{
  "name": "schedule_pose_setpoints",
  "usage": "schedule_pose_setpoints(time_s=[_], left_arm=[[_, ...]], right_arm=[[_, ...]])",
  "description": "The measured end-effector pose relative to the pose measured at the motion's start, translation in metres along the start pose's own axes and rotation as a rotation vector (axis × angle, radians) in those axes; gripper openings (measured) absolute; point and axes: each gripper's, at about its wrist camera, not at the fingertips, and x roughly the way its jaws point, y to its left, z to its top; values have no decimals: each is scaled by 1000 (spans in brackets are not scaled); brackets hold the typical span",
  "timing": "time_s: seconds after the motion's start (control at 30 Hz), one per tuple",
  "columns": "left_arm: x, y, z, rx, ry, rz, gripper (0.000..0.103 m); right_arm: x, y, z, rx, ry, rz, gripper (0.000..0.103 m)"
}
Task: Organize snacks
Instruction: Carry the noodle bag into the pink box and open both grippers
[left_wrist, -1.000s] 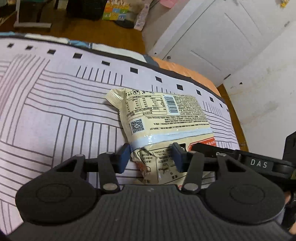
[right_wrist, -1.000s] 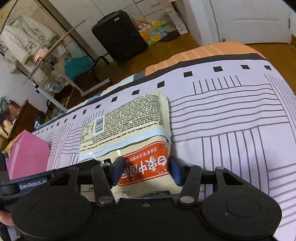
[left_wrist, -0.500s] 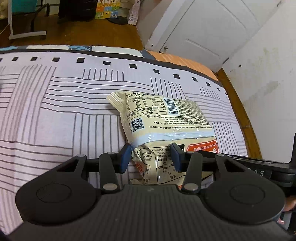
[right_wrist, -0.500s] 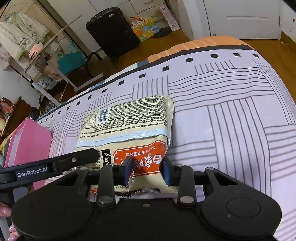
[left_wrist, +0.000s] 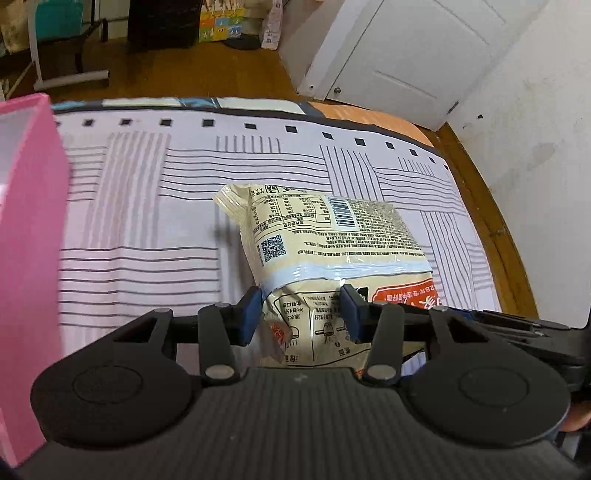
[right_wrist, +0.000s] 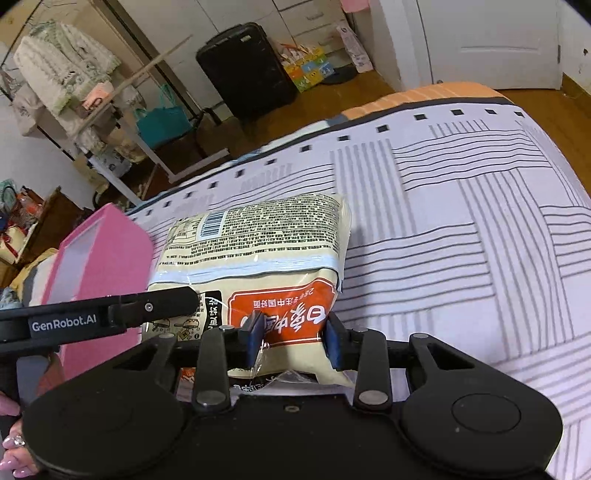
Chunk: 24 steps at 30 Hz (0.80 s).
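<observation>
A cream noodle multipack (left_wrist: 332, 240) with an orange-red label and printed back text hangs above the striped bedspread (left_wrist: 147, 221). My left gripper (left_wrist: 301, 314) is shut on its near left corner. My right gripper (right_wrist: 293, 341) is shut on its near right edge, over the red label; the pack (right_wrist: 258, 240) shows there too. The left gripper's finger (right_wrist: 155, 306) crosses the right wrist view at the left. A pink box (left_wrist: 26, 258) stands at the left, also seen in the right wrist view (right_wrist: 99, 266).
The bed's far edge has an orange and dark border (right_wrist: 424, 99). Beyond it lie wooden floor, a black suitcase (right_wrist: 243, 70), a clothes rack (right_wrist: 92, 110) and a white door (left_wrist: 406, 55). A white wall (left_wrist: 535, 110) is on the right.
Both grippers have lifted the pack and carried it left toward the pink box, which has come into the left wrist view. The right gripper's fingers have closed tighter on the pack.
</observation>
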Motion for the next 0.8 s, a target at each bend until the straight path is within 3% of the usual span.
schedule_pose_setpoints(time_s=[0.2, 0.8], left_arm=[[-43, 6, -15, 34, -37, 18, 44], [-163, 42, -73, 9, -137, 29, 45]], right_arm=[[-26, 34, -20, -34, -24, 4, 40], [-88, 137, -80, -204, -55, 49, 40]])
